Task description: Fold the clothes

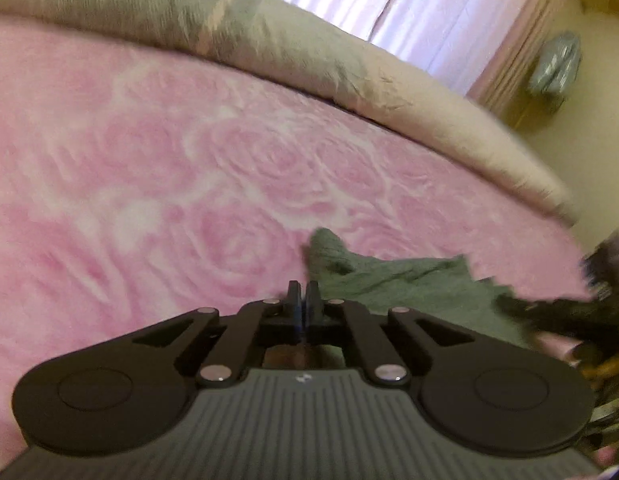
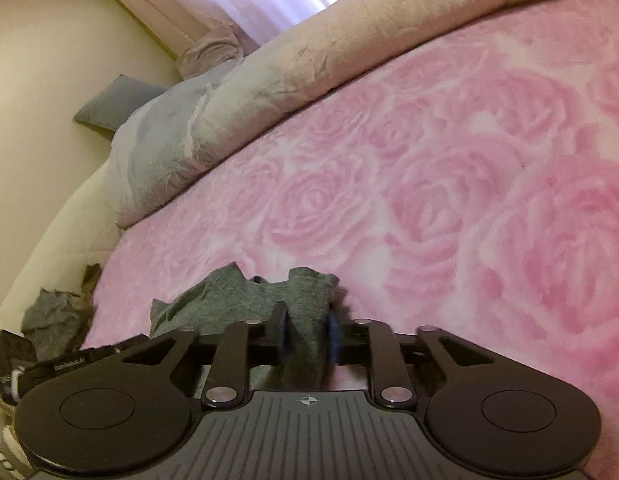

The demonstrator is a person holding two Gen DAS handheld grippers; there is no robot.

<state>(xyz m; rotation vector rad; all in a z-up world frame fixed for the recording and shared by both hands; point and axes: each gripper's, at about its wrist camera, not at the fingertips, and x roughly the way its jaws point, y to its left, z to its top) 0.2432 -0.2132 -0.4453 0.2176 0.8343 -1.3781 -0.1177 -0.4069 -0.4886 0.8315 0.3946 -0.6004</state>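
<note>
While both grippers are hovering low over the bed, this is what is showing:
left gripper (image 1: 302, 294): fingers are pressing together with no gap; the grey cloth is lying just beside the tips, cannot tell if an edge is caught between them
right gripper (image 2: 306, 326): fingers are pinching a bunched fold of the cloth, fabric is running down between the pads toward the camera
cloth (image 2: 269, 300): grey-green knit garment, crumpled, lying on the near edge of the pink blanket; in the left view (image 1: 393, 280) it is spreading out to the right of the fingertips, one corner sticking up
blanket (image 2: 449, 184): pink with rose pattern, covering the bed, flat under the cloth
quilt (image 2: 245, 96): beige and grey, rolled along the far edge of the blanket
curtain (image 1: 389, 4): pale pink, hanging behind the quilt
other cloth (image 2: 53, 320): grey piece sitting off the bed edge, left of the right gripper, well apart from the pinched one
blur: left view is smearing at the right edge, dark shapes there are unreadable
</note>
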